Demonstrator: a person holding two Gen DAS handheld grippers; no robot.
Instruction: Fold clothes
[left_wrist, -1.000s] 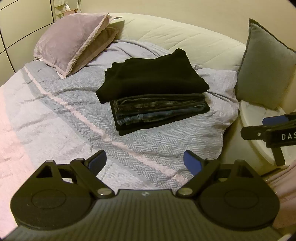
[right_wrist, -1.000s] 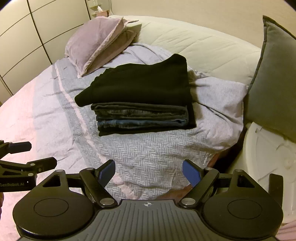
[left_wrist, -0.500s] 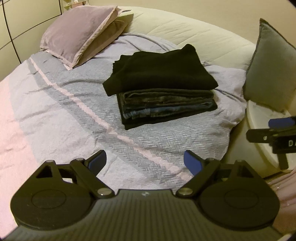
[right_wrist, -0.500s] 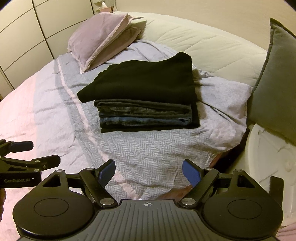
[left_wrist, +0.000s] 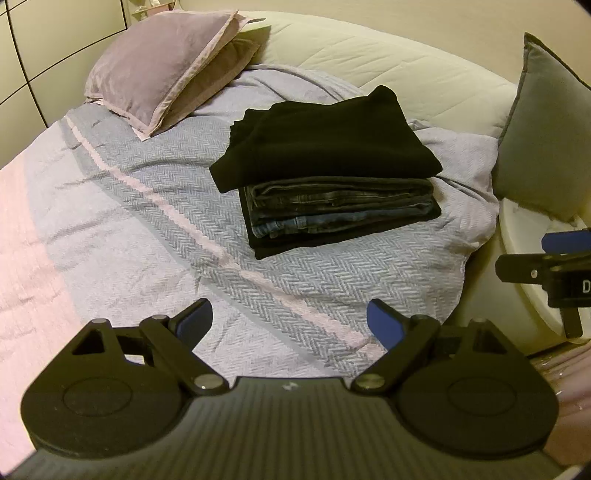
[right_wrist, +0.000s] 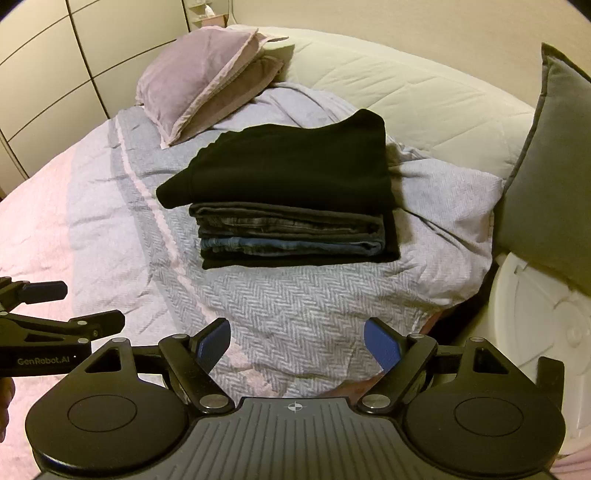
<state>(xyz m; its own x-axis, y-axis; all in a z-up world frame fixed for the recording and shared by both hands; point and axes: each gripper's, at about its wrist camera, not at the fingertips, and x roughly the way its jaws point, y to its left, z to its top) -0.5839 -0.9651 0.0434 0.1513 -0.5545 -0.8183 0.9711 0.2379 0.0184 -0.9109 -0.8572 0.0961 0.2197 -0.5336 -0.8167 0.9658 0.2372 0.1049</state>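
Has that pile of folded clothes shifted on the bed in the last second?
No. The pile of folded clothes sits at the same spot beside the pink stripe on the bedspread; only the camera's framing drifted slightly.

A home bedroom is showing ahead of the fingers: a bed (left_wrist: 147, 221) lying under a herringbone blanket (left_wrist: 295, 288), pillows (left_wrist: 159, 66) resting beyond, wardrobe panels (right_wrist: 55, 74) standing left.

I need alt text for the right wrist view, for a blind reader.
A stack of folded clothes, black garment on top, lies on a bed. The open right gripper holds nothing; pillows lie behind.
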